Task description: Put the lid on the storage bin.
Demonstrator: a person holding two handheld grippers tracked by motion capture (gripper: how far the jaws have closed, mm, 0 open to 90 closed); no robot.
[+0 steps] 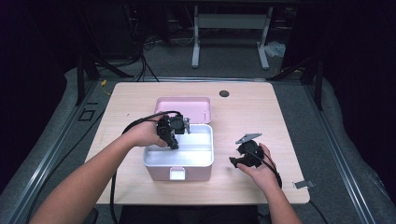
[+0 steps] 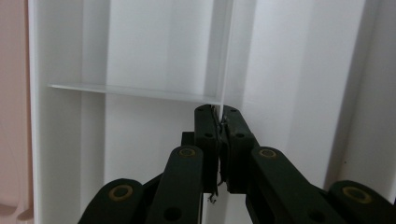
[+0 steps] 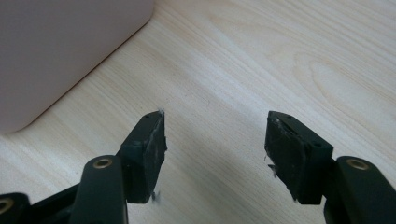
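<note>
1. The left gripper (image 2: 218, 122) reaches into the white tray (image 1: 203, 156) of the pink box (image 1: 161, 175), its jaws clamped on a thin white divider (image 2: 228, 56).
2. The right gripper (image 3: 215, 140) hovers over the tabletop (image 1: 261, 112) beside the box, jaws apart and empty.
3. The step looks like lifting the divider or tray; the next move calls for a straight upward pull.
4. The lid (image 1: 196, 105) lies behind the box.

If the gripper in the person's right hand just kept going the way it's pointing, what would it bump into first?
Most likely the bare wooden table. The right gripper points down at it with open jaws and nothing between them. The pink box sits off to one side, seemingly outside that line, though depth is hard to judge.
</note>
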